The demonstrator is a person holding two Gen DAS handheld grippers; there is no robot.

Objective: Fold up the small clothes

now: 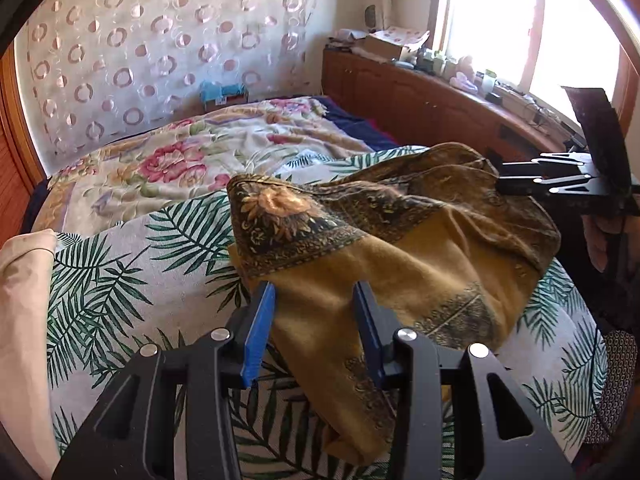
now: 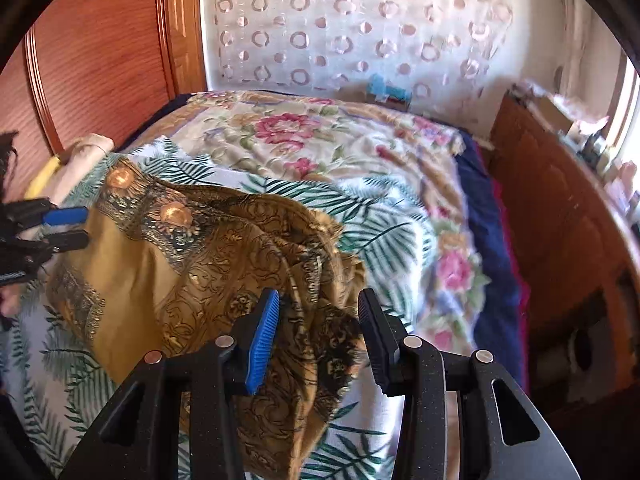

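A mustard cloth [image 1: 400, 256] with dark ornate borders lies crumpled on the palm-leaf sheet [image 1: 120, 280]. My left gripper [image 1: 314, 304] hovers open over the cloth's plain near edge, and the fabric passes under its blue pads without being pinched. In the right wrist view the same cloth [image 2: 200, 264] is bunched up. My right gripper [image 2: 318, 316] stands open above its dark patterned corner, with nothing pressed between the pads. The right gripper [image 1: 520, 178] also shows at the cloth's far right side, and the left gripper [image 2: 68, 227] shows at the cloth's left edge.
A floral blanket [image 1: 192, 152] covers the bed beyond the sheet. Pale folded cloths [image 1: 24, 288] lie at the left. A wooden cabinet [image 1: 420, 100] with clutter runs under the bright window [image 1: 500, 20]. A wooden headboard [image 2: 100, 60] stands on the left in the right wrist view.
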